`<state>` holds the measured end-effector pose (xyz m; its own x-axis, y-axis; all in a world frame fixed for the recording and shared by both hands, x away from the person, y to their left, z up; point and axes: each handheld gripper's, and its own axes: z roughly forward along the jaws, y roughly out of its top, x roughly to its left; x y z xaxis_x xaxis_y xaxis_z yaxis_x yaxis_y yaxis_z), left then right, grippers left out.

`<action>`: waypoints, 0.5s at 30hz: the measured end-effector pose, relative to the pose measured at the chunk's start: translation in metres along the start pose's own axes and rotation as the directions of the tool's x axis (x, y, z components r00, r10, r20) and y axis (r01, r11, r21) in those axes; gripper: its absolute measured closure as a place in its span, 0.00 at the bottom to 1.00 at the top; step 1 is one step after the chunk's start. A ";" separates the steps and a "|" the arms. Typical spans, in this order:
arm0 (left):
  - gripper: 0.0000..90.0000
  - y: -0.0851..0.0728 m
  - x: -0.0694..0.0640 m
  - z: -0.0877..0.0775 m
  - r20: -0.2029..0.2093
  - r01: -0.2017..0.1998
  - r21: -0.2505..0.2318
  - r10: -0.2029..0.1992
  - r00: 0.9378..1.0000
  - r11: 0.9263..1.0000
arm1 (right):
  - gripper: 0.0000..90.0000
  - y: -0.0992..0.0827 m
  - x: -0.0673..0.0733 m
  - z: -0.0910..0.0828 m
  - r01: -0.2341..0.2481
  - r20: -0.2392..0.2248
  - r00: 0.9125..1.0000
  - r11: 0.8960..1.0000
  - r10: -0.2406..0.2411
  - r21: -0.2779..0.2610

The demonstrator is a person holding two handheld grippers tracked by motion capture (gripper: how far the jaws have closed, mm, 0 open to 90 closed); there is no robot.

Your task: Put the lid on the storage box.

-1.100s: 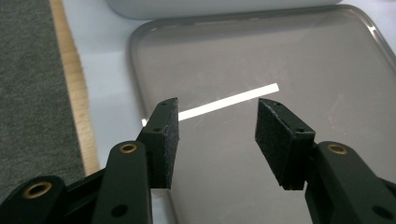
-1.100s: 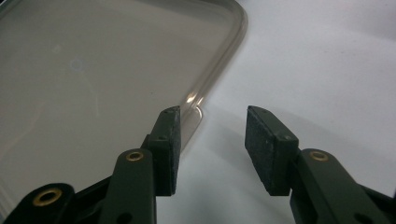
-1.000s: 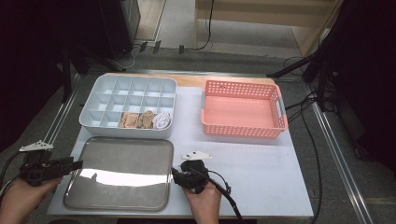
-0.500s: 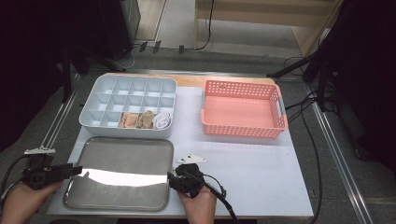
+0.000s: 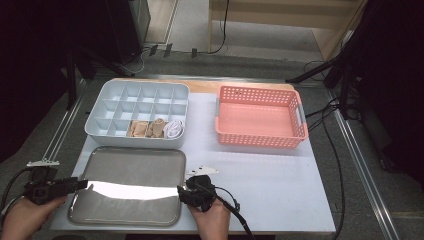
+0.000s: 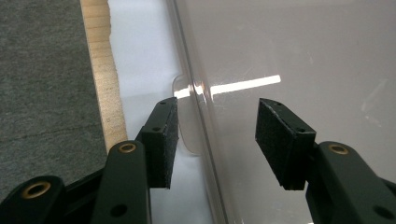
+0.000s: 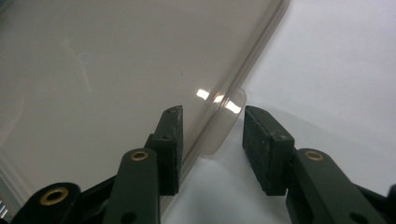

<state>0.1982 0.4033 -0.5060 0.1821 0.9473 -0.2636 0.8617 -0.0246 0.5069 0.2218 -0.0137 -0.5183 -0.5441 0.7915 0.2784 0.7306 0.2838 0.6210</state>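
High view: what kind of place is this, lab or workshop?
Likely a lab data-collection bench: a white table staged with a metal tray, a divided organizer and a pink basket, ringed by floor rails, cables and black stands.

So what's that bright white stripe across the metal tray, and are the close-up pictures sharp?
High view: the stripe is lamp glare on the shiny tray. Left gripper view: the same glare streaks the tray, jaws sharp. Right gripper view: small glints on the tray's rim tab, surface hazy.
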 end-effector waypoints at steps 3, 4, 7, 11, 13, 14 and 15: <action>0.59 0.000 0.000 -0.001 -0.001 0.017 -0.001 -0.017 1.000 1.000 | 0.69 0.002 0.000 0.001 -0.029 0.005 1.000 1.000 0.029 0.005; 0.60 -0.001 0.000 -0.001 0.002 0.023 0.001 -0.023 1.000 1.000 | 0.71 0.003 0.000 0.001 -0.046 0.006 0.999 0.999 0.045 0.014; 0.62 -0.002 -0.001 -0.001 0.007 0.033 0.003 -0.033 0.999 0.999 | 0.74 0.006 -0.001 0.001 -0.103 0.017 0.995 0.994 0.103 0.031; 0.62 -0.001 -0.002 -0.001 0.003 0.058 0.004 -0.058 0.998 0.998 | 0.75 0.011 -0.002 0.002 -0.173 0.028 0.985 0.983 0.172 0.060; 0.63 0.000 -0.002 0.000 0.001 0.085 0.010 -0.085 0.996 0.996 | 0.75 0.014 -0.003 0.003 -0.207 0.027 0.978 0.976 0.205 0.073; 0.64 0.000 -0.002 0.000 -0.001 0.091 0.012 -0.091 0.996 0.996 | 0.75 0.015 -0.003 0.003 -0.222 0.030 0.975 0.972 0.220 0.078; 0.64 0.001 -0.001 0.000 -0.001 0.099 0.015 -0.099 0.995 0.995 | 0.75 0.015 -0.003 0.003 -0.223 0.032 0.975 0.972 0.221 0.080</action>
<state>0.1984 0.4021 -0.5050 0.0958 0.9452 -0.3120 0.8823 0.0645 0.4663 0.2356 -0.0099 -0.5118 -0.3557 0.8517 0.3848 0.8641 0.1428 0.4827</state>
